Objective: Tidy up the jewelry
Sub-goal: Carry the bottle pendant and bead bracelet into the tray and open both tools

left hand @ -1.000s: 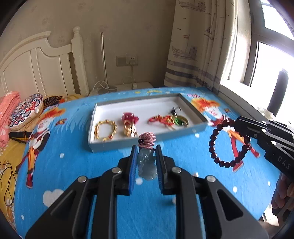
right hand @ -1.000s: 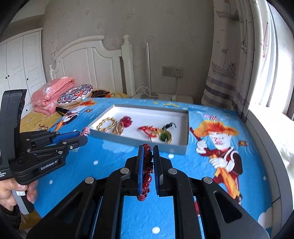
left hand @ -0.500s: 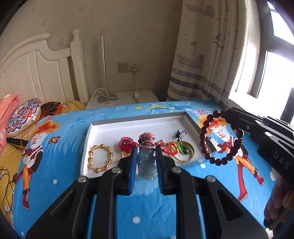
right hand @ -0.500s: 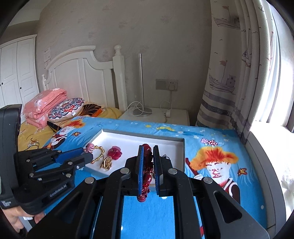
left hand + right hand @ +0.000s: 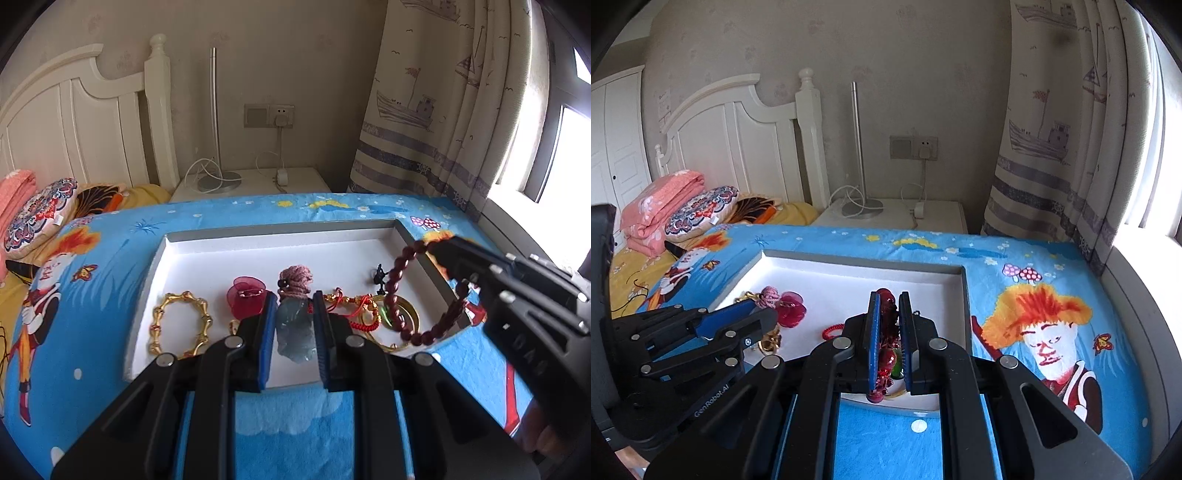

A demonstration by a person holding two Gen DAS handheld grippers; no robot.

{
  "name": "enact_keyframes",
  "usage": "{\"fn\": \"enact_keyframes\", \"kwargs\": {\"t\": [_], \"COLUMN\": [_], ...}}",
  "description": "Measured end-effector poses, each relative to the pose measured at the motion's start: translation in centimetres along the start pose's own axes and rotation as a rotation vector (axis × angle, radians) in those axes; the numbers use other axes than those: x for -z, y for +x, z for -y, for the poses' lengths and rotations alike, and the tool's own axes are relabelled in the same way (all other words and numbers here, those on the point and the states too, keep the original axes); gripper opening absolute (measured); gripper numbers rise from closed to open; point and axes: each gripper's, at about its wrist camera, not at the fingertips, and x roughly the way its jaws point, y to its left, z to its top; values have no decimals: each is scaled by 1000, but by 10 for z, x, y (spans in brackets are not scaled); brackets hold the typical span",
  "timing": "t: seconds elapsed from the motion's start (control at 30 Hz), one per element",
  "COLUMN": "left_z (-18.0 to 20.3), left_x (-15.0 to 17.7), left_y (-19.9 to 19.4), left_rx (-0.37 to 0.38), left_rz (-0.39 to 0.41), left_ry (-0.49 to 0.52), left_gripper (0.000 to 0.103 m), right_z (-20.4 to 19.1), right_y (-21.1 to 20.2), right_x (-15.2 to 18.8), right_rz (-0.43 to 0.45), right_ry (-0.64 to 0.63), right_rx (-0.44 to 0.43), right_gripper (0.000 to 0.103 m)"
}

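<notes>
A white tray (image 5: 280, 251) lies on the blue cartoon cloth; it also shows in the right wrist view (image 5: 849, 273). My left gripper (image 5: 294, 325) is shut on a pale grey-green stone pendant (image 5: 295, 332) with a coiled pink cord (image 5: 295, 282), held over the tray's front part. My right gripper (image 5: 886, 332) is shut on a dark red bead bracelet (image 5: 886, 328), which hangs over the tray's right end in the left wrist view (image 5: 406, 295). In the tray lie a gold bracelet (image 5: 181, 323), a red ornament (image 5: 247, 301), and red cord jewelry with a green-and-gold pendant (image 5: 369, 314).
The cloth (image 5: 110, 251) covers the table. Behind it stand a white nightstand (image 5: 251, 184) with a lamp base and charger, a white headboard (image 5: 74, 129), cushions (image 5: 37, 214) at left, and a curtain (image 5: 443, 110) at right.
Both grippers have moved forward from in front of the tray to over it, each still holding its piece. The tray now looks nearer and larger in both views.
</notes>
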Motion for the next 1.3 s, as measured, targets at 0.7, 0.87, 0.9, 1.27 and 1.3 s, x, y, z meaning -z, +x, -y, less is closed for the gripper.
{"fn": "enact_keyframes", "kwargs": {"t": [0.7,0.87,0.9,1.27,1.3], "left_z": [-3,0,1,8,9], "left_x": [9,9,10,29,32], "left_y": [37,27,25,-14,-19], "left_rx": [-1,3,5,19,23], "left_rz": [-59,-42,-41,-25,-25], "left_ry": [-4,1,1,7,7], "left_gripper": [23,35,35,35,35], "right_z": [15,17,16,14,12], "right_y": [37,30,26,-22,-27], "right_x": [23,28,28,49,51], "right_rz": [-120,-106,-100,-72,-69], "right_ry": [32,35,30,62,63], "right_rx": [67,80,84,47,41], "right_gripper": [19,48,49,51,51]}}
